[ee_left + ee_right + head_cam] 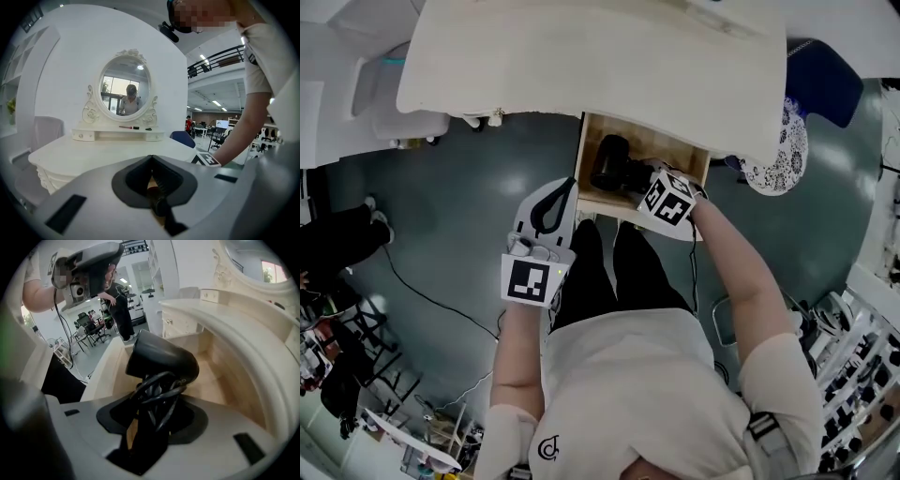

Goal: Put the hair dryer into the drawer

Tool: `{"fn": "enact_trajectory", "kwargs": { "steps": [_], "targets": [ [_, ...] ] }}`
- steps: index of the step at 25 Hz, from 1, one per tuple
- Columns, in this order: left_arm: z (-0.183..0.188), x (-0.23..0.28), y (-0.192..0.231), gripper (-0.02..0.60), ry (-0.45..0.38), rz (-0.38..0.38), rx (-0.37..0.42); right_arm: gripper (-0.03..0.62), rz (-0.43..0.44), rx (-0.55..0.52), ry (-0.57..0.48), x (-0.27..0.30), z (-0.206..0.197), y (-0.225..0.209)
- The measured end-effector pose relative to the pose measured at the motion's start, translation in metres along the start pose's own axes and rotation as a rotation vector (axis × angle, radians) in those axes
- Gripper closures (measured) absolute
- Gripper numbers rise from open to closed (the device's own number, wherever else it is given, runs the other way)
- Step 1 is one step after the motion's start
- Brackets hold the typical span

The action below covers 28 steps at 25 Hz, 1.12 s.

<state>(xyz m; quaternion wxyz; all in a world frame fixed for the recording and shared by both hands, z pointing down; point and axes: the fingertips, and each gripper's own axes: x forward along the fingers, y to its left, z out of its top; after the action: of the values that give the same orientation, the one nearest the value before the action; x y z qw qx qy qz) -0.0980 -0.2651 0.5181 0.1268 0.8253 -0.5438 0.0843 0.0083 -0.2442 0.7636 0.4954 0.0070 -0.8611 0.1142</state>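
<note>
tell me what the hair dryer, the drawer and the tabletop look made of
Hair dryer: black plastic, it seems, with a satin finish; there is a soft sheen on its rounded body.
Drawer: pale unpainted wood, matte; grain shows inside.
Tabletop: cream and smooth, likely painted wood; what lies beneath the paint cannot be told.

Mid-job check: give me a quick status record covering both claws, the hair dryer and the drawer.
Right claw: shut on the hair dryer, at its handle and wrapped cord
Left claw: shut, empty, left of the drawer
Dryer position: over the drawer's inside
Drawer: open, wooden, under the dressing table
Dryer touching drawer floor: cannot tell
</note>
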Motion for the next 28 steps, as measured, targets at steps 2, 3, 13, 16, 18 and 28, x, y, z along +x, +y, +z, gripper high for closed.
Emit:
{"fn": "enact_trajectory", "kwargs": {
  "steps": [2,3,13,16,18,28],
  "targets": [
    [-0.007,0.001,0.003,0.569,0.021,0.002,0.005,0.396,-0.008,-0.029,0.030,0.009,-0.007,-0.003],
    [-0.010,0.001,0.004,0.569,0.030,0.001,0.004,0.396,-0.018,-0.050,0.038,0.012,-0.008,-0.004],
    [-0.015,0.002,-0.006,0.569,0.002,-0.029,-0.010,0.381,-0.045,-0.179,0.085,0.037,-0.020,-0.010],
    [-0.014,0.001,-0.008,0.569,-0.009,-0.038,-0.033,0.378,-0.030,-0.142,0.062,0.037,-0.019,-0.009],
    [-0.012,0.001,-0.006,0.569,-0.020,-0.049,-0.049,0.360,-0.012,-0.098,0.057,0.040,-0.014,-0.011],
    [0.008,0.006,-0.017,0.569,-0.053,-0.096,-0.025,0.308,-0.039,0.006,0.013,-0.008,0.020,-0.013]
  ]
}}
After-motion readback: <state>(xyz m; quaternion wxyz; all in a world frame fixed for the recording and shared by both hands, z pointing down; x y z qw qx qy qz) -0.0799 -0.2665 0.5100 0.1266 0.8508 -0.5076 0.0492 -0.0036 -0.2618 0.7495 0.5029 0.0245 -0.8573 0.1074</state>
